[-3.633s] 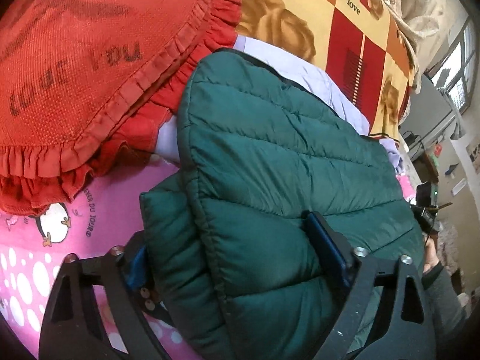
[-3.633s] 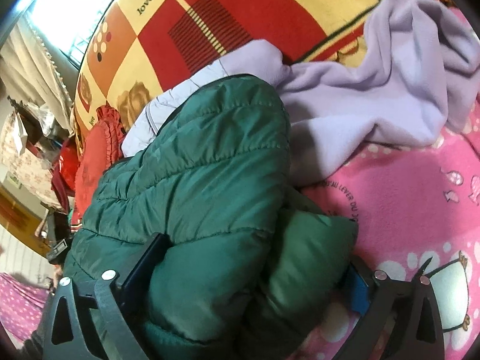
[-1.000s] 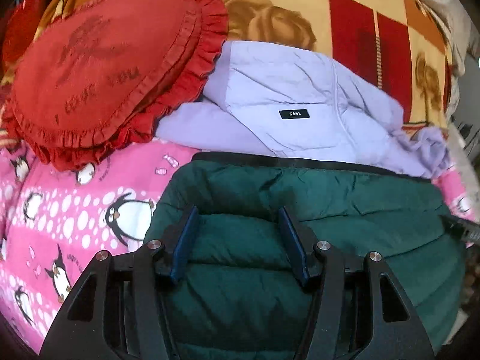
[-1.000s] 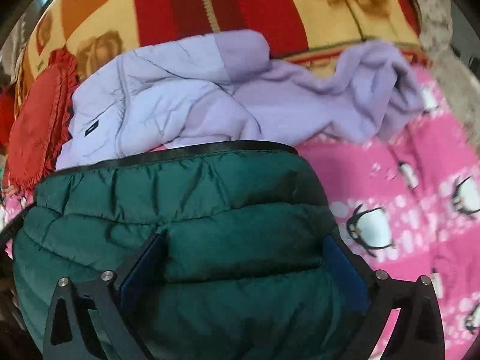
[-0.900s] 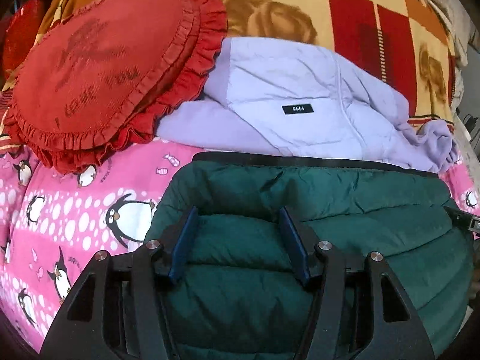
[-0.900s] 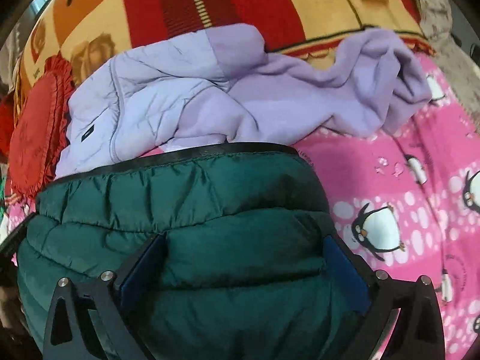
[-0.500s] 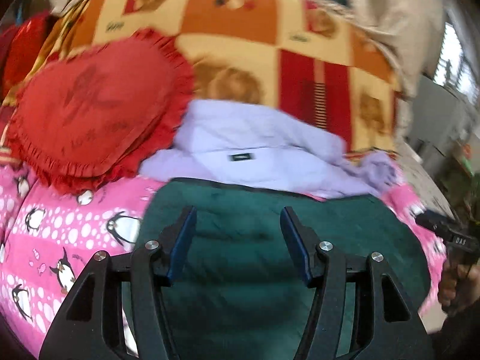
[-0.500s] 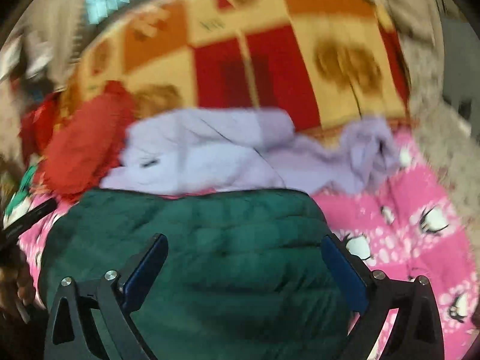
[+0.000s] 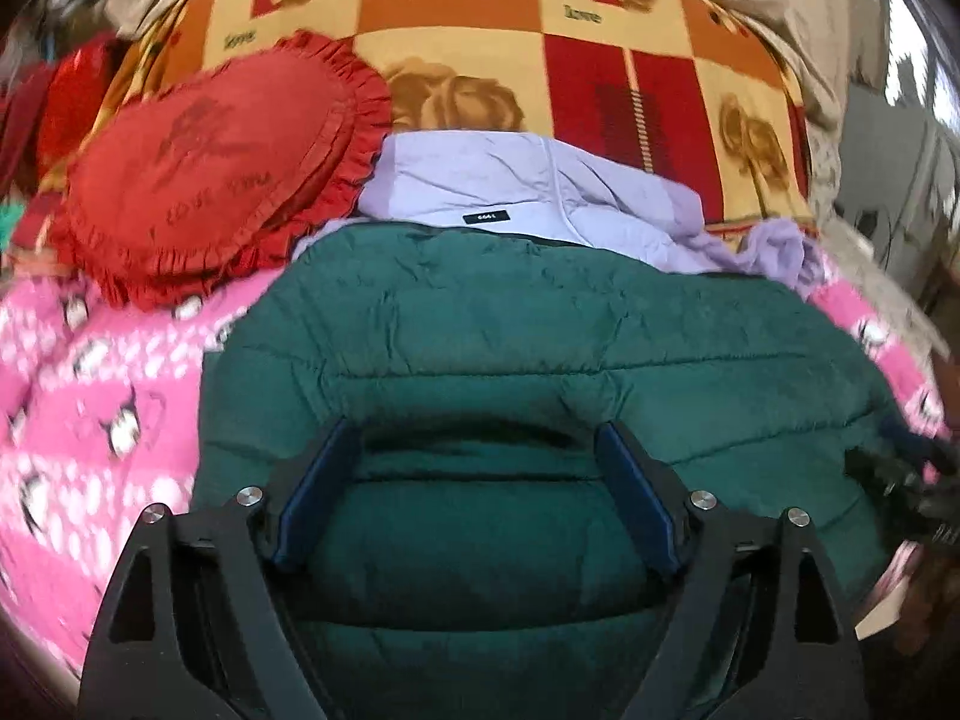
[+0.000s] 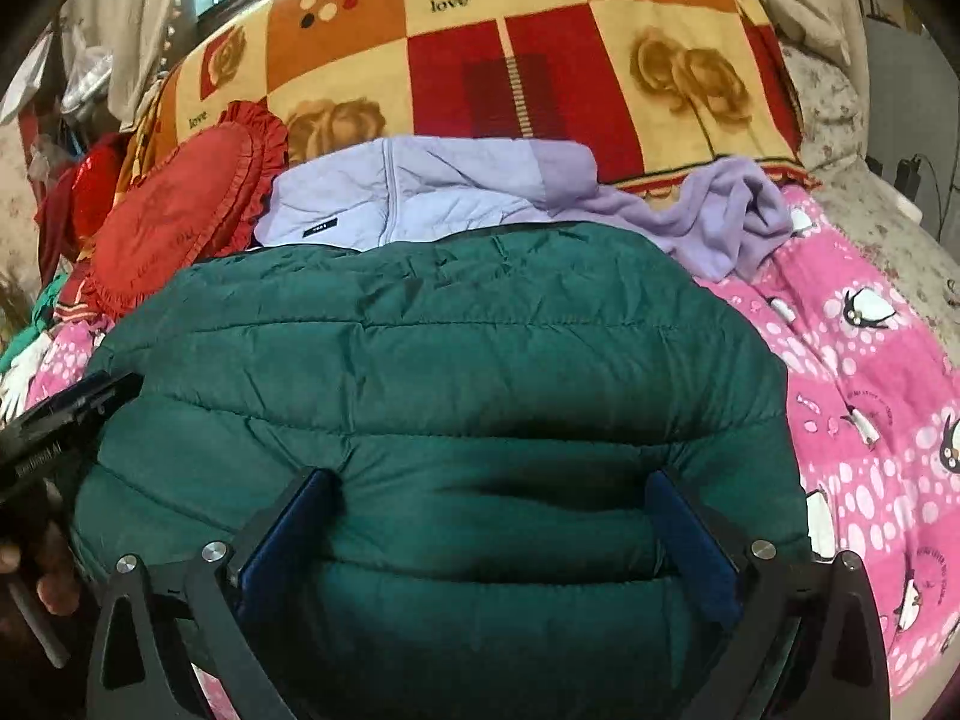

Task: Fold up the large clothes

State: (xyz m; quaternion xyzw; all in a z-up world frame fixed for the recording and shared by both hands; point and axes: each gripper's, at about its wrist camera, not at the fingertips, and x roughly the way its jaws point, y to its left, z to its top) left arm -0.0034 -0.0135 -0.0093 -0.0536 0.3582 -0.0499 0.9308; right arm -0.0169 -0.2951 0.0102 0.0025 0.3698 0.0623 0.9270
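A red ruffled round cushion [image 9: 204, 174] lies at the left of the bed, beside a lilac padded jacket [image 9: 510, 192]. The dark green quilted puffer jacket [image 9: 540, 330] lies folded on the pink penguin-print blanket [image 10: 870, 372]; left tool [image 9: 480, 468] and right tool [image 10: 489, 516] both spread wide over its near edge, gripping nothing

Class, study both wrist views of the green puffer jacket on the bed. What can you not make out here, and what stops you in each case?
- Green puffer jacket, near edge: cut off by the frame and both grippers, left gripper, right gripper.
- Lilac jacket, lower part: hidden behind the green one.
- Its black label: too small to read.
- Penguin blanket, left wrist view: blurred.
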